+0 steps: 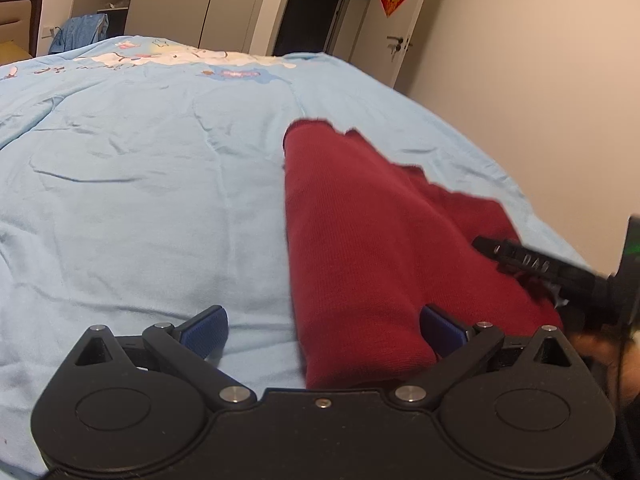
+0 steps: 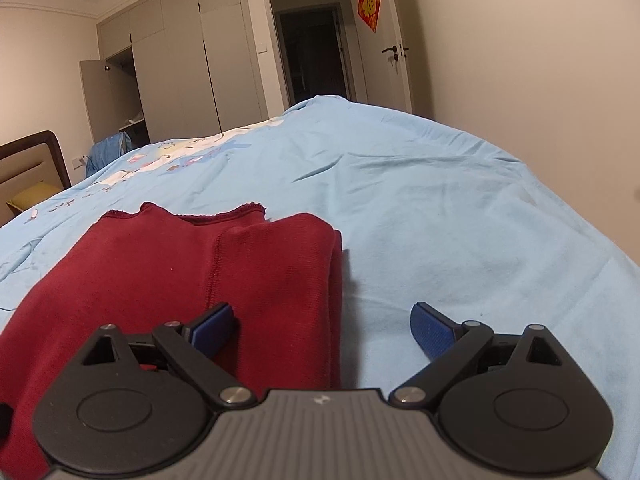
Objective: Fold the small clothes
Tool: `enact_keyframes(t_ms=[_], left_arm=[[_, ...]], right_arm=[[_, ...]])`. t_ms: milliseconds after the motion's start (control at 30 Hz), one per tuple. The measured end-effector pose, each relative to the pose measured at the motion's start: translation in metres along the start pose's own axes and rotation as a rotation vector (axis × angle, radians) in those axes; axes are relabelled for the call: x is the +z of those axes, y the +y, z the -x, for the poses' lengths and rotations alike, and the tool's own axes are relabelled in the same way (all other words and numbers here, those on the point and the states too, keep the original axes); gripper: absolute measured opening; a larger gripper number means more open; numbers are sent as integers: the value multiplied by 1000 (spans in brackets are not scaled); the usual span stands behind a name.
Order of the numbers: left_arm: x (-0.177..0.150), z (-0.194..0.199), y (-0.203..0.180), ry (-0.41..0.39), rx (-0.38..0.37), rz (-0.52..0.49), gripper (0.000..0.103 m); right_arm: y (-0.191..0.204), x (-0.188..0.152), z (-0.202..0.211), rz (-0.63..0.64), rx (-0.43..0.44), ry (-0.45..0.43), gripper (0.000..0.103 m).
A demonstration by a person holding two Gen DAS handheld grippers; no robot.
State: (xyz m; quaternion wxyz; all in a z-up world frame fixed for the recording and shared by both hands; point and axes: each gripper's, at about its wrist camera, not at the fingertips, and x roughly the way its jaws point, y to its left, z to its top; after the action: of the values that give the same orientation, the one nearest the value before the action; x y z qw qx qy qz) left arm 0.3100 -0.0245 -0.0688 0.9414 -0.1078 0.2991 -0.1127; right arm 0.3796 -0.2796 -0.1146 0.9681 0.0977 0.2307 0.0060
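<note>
A dark red knit garment [image 1: 360, 232] lies folded in layers on the light blue bedspread [image 1: 140, 184]. My left gripper [image 1: 324, 334] is open and straddles the garment's near left edge, its blue pads apart, one over the bedspread and one over the cloth. In the right wrist view the same red garment [image 2: 180, 280] lies flat with its hem at the far side. My right gripper [image 2: 322, 330] is open over the garment's right edge, with the left pad above the cloth and the right pad above the bedspread. The right gripper's black body [image 1: 560, 272] shows at the far right of the left wrist view.
The bed fills most of both views, with a cartoon print [image 2: 168, 160] near its far side. A headboard [image 2: 36, 160] stands at the left, wardrobes [image 2: 192, 60] and an open dark doorway [image 2: 312, 52] lie beyond, and a wall [image 2: 520, 60] runs close along the right.
</note>
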Motion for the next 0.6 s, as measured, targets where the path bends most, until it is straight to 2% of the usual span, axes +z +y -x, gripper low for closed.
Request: enact_keyframes(t_ms=[133, 300, 467, 600], left_arm=[[15, 8, 0, -71, -8, -6, 102], [43, -11, 7, -79, 49, -17, 102], [57, -37, 23, -24, 52, 42, 102], [53, -56, 30, 43, 44, 70, 103]], right_arm=[[0, -5, 5, -7, 6, -22, 97], [-3, -7, 5, -16, 22, -36, 98], [-5, -7, 7, -16, 24, -40, 98], [-5, -7, 8, -16, 25, -42, 99]])
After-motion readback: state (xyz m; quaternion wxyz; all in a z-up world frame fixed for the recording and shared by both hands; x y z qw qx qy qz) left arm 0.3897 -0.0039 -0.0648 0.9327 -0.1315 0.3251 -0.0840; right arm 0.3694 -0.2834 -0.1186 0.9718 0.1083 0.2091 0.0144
